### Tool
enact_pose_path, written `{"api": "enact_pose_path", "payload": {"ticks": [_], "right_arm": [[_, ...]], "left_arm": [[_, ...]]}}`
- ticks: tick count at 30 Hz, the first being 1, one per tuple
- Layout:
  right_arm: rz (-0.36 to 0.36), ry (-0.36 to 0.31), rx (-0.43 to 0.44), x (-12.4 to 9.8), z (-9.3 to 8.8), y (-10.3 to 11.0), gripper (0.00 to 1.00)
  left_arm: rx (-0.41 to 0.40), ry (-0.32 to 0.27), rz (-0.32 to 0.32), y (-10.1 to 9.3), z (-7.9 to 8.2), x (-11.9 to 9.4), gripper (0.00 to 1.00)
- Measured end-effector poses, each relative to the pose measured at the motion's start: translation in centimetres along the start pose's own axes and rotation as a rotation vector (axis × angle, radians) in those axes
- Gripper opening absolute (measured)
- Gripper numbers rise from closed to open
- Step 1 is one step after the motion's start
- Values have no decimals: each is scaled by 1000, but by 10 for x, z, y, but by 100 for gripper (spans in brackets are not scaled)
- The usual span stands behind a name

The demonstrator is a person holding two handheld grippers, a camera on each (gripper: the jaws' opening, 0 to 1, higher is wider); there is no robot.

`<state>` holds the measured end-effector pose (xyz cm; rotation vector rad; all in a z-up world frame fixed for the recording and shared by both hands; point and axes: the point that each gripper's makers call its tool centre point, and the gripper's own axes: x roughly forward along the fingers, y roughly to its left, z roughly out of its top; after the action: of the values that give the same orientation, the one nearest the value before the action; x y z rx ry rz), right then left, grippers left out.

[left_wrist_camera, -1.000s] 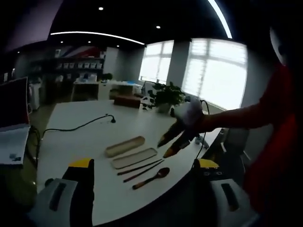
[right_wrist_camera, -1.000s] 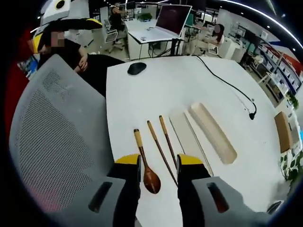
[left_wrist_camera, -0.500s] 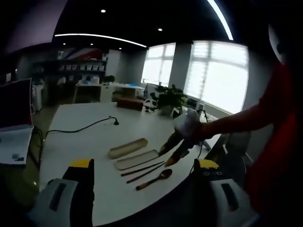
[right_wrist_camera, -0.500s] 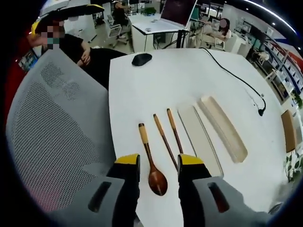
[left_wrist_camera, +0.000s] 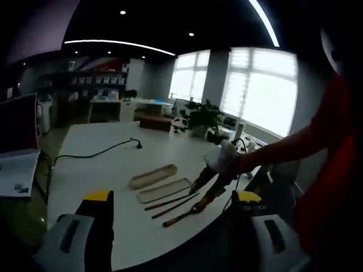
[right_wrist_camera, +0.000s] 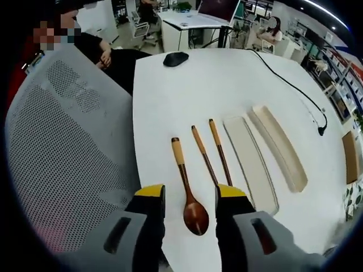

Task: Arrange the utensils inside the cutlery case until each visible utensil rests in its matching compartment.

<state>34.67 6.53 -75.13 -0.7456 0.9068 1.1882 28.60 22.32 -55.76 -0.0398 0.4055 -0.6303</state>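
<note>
A brown wooden spoon (right_wrist_camera: 186,181) lies on the white table (right_wrist_camera: 198,96), handle pointing away. Its bowl sits between the fingers of my right gripper (right_wrist_camera: 190,192), which stands open just above it. Right of the spoon lie two wooden chopsticks (right_wrist_camera: 211,154), then the flat beige case lid (right_wrist_camera: 250,163) and the deeper beige case tray (right_wrist_camera: 281,147). In the left gripper view the right gripper (left_wrist_camera: 203,192) hangs over the spoon (left_wrist_camera: 177,219), beside the chopsticks (left_wrist_camera: 169,203), lid (left_wrist_camera: 164,190) and tray (left_wrist_camera: 152,176). My left gripper (left_wrist_camera: 171,196) is open and held back from the table, holding nothing.
A grey mesh chair back (right_wrist_camera: 62,153) stands close against the table's near edge. A black mouse (right_wrist_camera: 176,58) and a black cable (right_wrist_camera: 295,88) lie farther out. A person (right_wrist_camera: 96,51) sits beyond the chair. A laptop (left_wrist_camera: 17,136) and a plant (left_wrist_camera: 201,116) stand at the far sides.
The right gripper has come down and forward over the spoon, so the bowl now sits between its fingers. The left gripper has stayed almost still.
</note>
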Motion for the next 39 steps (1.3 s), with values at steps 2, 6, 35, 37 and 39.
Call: {"api": "enact_pose_path", "payload": {"ticks": [2, 6, 35, 37, 39], "right_arm": [[-1, 4, -16, 3, 0, 1, 32], [-12, 12, -36, 13, -4, -1, 32], [-24, 81, -79, 38, -19, 2, 34], [-25, 80, -79, 38, -19, 2, 33], [-25, 84, -82, 40, -18, 1, 32]], "left_arm": [[1, 2, 2, 0, -1, 0, 87], [4, 7, 5, 1, -2, 0, 86], [10, 33, 20, 2, -12, 1, 83], [13, 34, 21, 2, -13, 1, 83], [4, 21, 12, 0, -10, 2, 84]]}}
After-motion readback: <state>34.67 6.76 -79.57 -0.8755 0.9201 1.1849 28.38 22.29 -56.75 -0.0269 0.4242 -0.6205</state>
